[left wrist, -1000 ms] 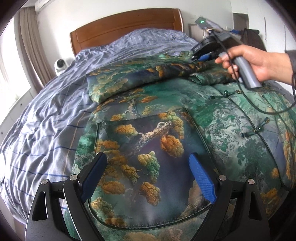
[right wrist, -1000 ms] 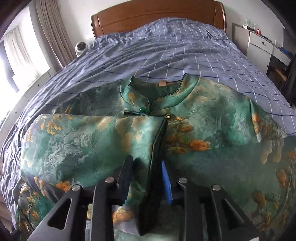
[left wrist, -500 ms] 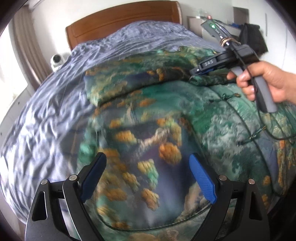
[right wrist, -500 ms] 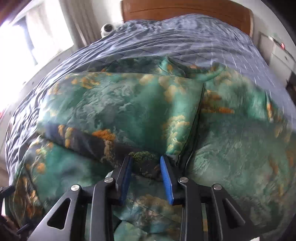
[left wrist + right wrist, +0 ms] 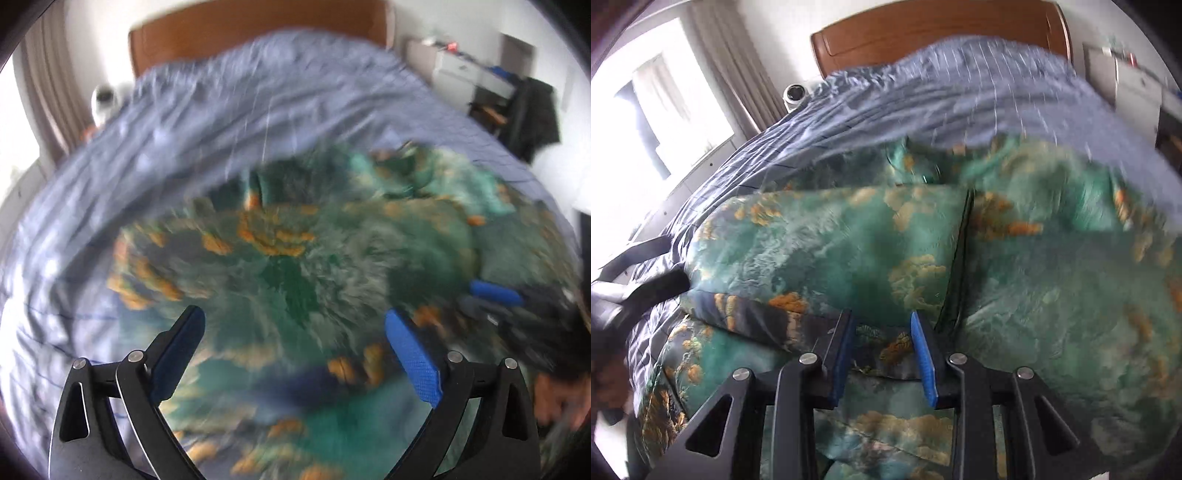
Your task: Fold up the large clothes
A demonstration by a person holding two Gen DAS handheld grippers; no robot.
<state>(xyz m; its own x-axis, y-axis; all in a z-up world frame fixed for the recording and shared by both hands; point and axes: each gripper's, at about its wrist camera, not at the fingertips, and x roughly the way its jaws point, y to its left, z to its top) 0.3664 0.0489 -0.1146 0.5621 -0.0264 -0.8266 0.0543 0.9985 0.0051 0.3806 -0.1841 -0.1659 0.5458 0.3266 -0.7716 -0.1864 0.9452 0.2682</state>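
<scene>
Left gripper (image 5: 293,328) hanging over green patterned garment (image 5: 827,243), jaws opening wide, nothing pinched between them. Right gripper (image 5: 882,343) clamping folded dark edge of garment, pads pressing cloth. Garment lying spread on bed's blue checked cover (image 5: 960,96), wooden headboard (image 5: 923,33) behind. Left view smearing badly; dark shape at its right edge probably right gripper (image 5: 495,295).
</scene>
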